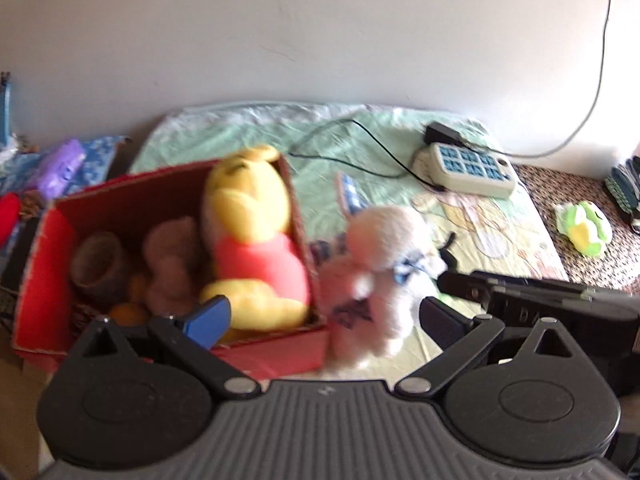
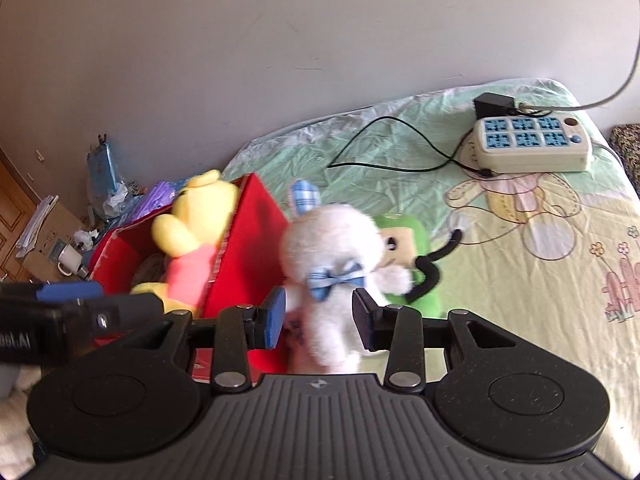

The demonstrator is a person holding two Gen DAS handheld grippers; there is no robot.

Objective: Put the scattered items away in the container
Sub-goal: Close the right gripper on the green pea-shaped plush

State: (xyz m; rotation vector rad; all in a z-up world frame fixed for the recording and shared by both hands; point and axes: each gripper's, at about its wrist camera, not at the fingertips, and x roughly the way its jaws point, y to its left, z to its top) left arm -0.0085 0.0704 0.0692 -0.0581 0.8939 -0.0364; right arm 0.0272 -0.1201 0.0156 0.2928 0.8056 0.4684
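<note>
Bed sheet (image 2: 520, 280): right gripper (image 2: 319, 322) clamps white bunny (image 2: 336, 264); left gripper (image 1: 324, 320) open, empty. Bunny may snag red box (image 2: 248, 240) wall at left.

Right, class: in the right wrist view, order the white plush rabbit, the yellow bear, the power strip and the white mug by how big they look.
1. white plush rabbit, though it is nearest the camera
2. yellow bear, partly hidden in the red box
3. power strip
4. white mug
</note>
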